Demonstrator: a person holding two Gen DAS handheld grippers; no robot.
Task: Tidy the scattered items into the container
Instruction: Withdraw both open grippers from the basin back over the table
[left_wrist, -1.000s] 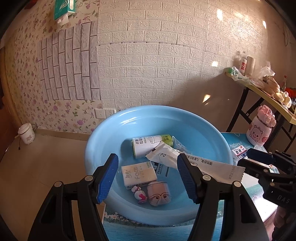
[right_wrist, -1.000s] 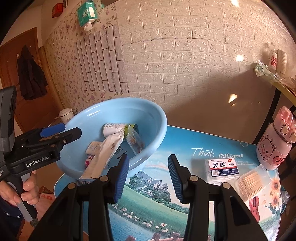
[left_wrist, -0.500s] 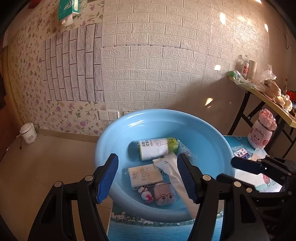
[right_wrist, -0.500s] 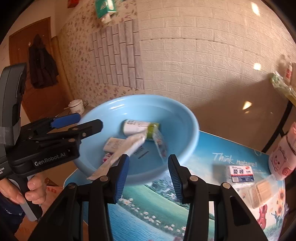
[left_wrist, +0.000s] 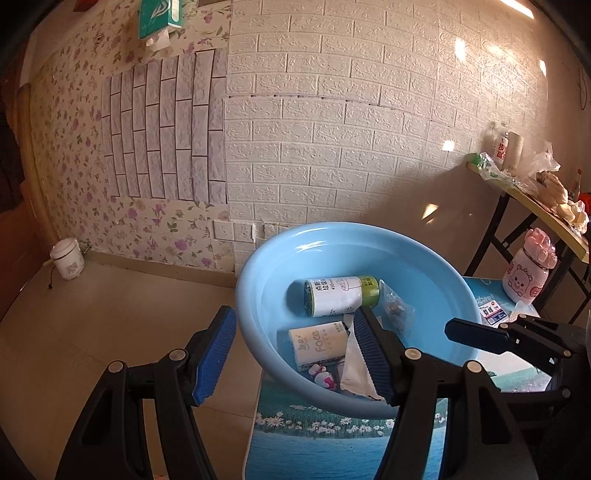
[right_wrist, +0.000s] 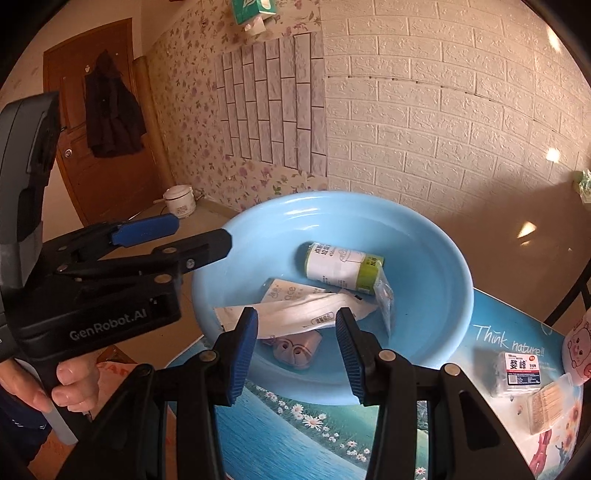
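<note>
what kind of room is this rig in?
Probably a lived-in home room, not a lab. Floral wallpaper and stick-on brick panels cover the walls, a coat hangs on a wooden door, and a small rice cooker sits by the wall.

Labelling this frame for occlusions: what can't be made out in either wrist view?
- Long white packet: left wrist view, far end hidden behind the left gripper finger.
- Pink bottle: right wrist view, cut off by the frame edge.
- Pink figurine: too small to identify.
- Toothpick box: label unreadable, blurred near the rim.
</note>
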